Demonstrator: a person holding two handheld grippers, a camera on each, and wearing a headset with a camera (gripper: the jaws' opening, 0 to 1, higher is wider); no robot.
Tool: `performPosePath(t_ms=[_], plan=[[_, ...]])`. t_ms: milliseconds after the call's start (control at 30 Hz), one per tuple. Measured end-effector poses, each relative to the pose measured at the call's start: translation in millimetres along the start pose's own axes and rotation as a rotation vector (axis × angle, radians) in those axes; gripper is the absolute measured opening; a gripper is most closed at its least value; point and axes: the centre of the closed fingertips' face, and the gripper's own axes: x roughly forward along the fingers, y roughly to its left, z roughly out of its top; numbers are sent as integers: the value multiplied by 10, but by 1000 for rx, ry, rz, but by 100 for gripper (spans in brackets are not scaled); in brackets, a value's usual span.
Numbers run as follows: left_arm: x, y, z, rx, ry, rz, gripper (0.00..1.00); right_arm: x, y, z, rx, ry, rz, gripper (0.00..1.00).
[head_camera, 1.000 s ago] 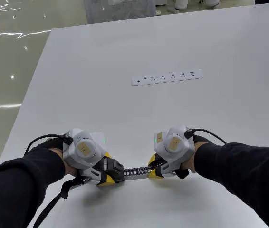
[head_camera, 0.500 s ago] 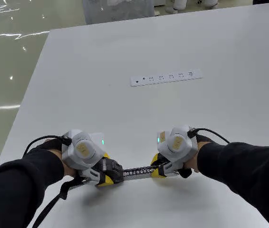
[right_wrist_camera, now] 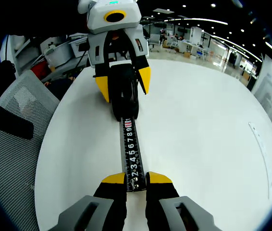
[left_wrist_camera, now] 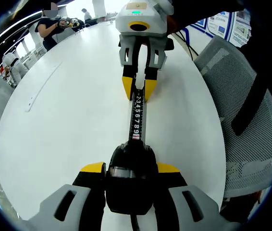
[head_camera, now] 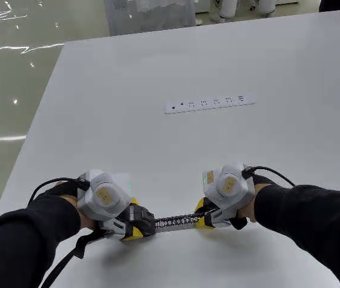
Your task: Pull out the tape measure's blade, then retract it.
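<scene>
Tape measure: we see the black, rounded plastic tape-measure case (right_wrist_camera: 124, 94) low over the table, near its front edge, at about 6 o'clock in the head view.
Blade: the narrow metal blade (left_wrist_camera: 136, 118) with black printed digits is drawn out a short way. In the head view it runs from the case toward 3 o'clock, straight and close above the tabletop. We cannot tell whether it touches the surface.
Left tongs: the grey, yellow-tipped left gripper (left_wrist_camera: 130, 168) is clamped around the case, one jaw on each side.
Right tongs: the matching grey, yellow-tipped right gripper (right_wrist_camera: 136, 179) is closed on the blade's free end and pinches the tip between its jaws.
Table: we see a broad, flat white table (head_camera: 158, 144) under both grippers.
Power strip: a long white plastic power strip (head_camera: 209, 102) lies at 12 o'clock from the blade, well apart from it.
Chair: a grey mesh chair back (left_wrist_camera: 244, 144) stands past the table edge, at 3 o'clock in the left gripper view.
Sleeves: black sleeves (head_camera: 20, 240) cover the person's arms.
</scene>
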Motion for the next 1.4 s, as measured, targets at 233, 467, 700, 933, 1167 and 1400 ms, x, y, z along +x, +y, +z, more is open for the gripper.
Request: performPosePath(t_ms=[233,467,700,933,1167,1400], plan=[[3,4,3,-3,0,2,33,-36,-11,-46,12,-5,-1,9],[2,9,0,-2,-2,2,33,-64,-14,-63,6,0,-2,9],[2,8,-1,-4,-3,3,33,-86,-29,-86,7,1,-2,9],[3,2,0,-6,-5,5,33,-106,-37,-121,8,5,-5,10],[2,4,1,-4,-5,5,33,-108,-37,-128,7,6,-10,10],[0,5,3,-4,-6,6,33,-154,-40,-175,17,7,-10,10]])
